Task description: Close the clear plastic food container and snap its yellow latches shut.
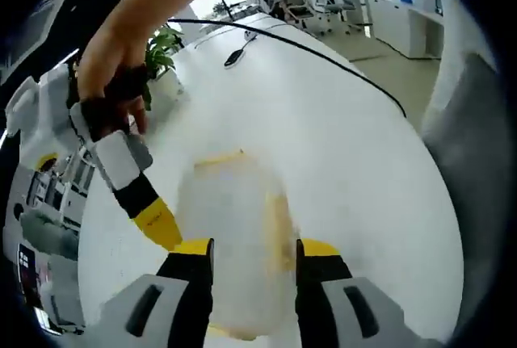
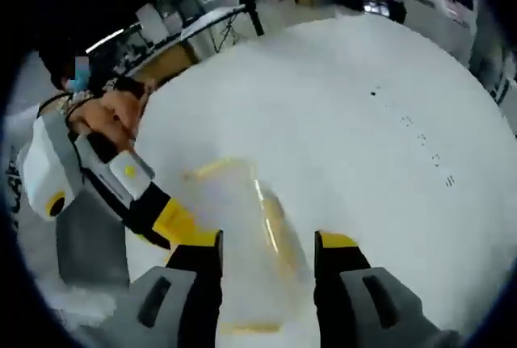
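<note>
My left gripper (image 1: 254,257) carries 2 black jaws tipped yellow on grey housings. My right gripper (image 2: 267,255) matches: black jaws, yellow tips, grey bodies. Seen across, each tool has a white box, black stem, yellow end; my hand (image 1: 109,53) is bare.

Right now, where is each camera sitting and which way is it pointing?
Left gripper view: rides the left tool, looking forward down its jaws at the clear container on the white table; a hand holding the other tool enters at the left.
Right gripper view: rides the right tool, facing the container on the table; a hand holding the other tool shows at the left.
Shared: container, table, blurred picture.
</note>
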